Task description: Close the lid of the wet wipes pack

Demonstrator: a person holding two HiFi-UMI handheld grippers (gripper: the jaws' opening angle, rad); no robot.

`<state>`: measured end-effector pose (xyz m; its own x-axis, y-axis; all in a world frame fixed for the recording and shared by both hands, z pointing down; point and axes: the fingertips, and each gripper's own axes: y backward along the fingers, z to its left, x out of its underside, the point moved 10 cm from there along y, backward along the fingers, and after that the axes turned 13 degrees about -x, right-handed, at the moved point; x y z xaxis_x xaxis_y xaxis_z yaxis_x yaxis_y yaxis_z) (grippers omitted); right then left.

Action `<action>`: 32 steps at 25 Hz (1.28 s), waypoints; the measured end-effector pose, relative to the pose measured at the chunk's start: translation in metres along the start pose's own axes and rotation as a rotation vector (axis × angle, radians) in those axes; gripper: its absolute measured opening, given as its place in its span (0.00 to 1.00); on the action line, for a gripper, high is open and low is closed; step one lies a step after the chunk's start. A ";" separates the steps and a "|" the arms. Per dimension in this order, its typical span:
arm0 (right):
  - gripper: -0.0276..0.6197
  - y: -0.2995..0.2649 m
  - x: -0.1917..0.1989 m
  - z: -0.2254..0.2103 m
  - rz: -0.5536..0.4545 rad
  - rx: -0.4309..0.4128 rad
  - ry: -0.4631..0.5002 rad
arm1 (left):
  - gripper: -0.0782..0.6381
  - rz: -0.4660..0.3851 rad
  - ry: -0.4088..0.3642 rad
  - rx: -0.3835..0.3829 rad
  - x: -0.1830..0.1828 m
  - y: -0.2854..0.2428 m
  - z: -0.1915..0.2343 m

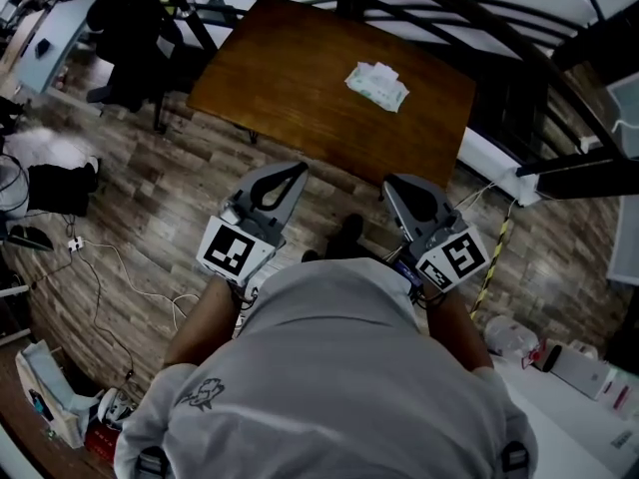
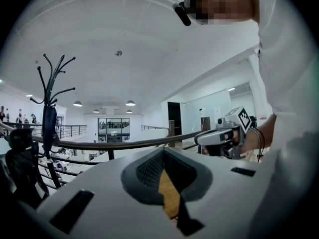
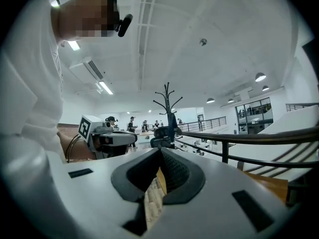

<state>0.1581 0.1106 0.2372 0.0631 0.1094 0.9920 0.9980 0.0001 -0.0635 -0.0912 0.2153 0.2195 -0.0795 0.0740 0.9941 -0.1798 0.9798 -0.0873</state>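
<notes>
Now, with the left tool (image 1: pixel 297 170) and the right tool (image 1: pixel 390 184) both shut and empty, they should be brought slowly forward to the wet wipes pack (image 1: pixel 377 86), which lies well ahead of them on the brown surface (image 1: pixel 290 78), so it can be pressed closed.

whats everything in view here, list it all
wipes pack: 1, white-green, on the table's far side
table: 1, brown wood, ahead of both grippers
chair: 1, black, left of the table
coat rack: 1, black, near the railing
railing: 1, black, beyond the table
cables: several, white, on the floor at left
left gripper: 1, grey, fingers together, empty, short of the table
right gripper: 1, grey, fingers together, empty, short of the table
shirt: 1, grey, bottom of the head view
</notes>
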 end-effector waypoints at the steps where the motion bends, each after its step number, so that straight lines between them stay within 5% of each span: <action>1: 0.10 0.000 -0.001 -0.009 -0.001 0.001 0.002 | 0.13 -0.002 0.001 0.000 -0.001 -0.009 0.001; 15: 0.10 0.035 -0.013 -0.111 -0.020 0.020 0.009 | 0.13 -0.007 -0.014 0.022 -0.015 -0.129 -0.008; 20: 0.10 0.040 -0.019 -0.128 -0.030 0.050 0.021 | 0.13 -0.014 0.118 0.030 -0.006 -0.158 0.008; 22: 0.10 0.041 -0.020 -0.136 -0.035 0.077 0.018 | 0.13 -0.003 0.104 0.026 -0.003 -0.173 0.014; 32: 0.10 0.024 -0.028 -0.157 -0.054 0.198 0.001 | 0.13 0.002 0.060 0.158 -0.009 -0.224 0.043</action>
<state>0.1813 -0.0483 0.2255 0.0100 0.1026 0.9947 0.9790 0.2018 -0.0307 -0.0921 -0.0131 0.2278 -0.0223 0.0911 0.9956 -0.3324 0.9385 -0.0933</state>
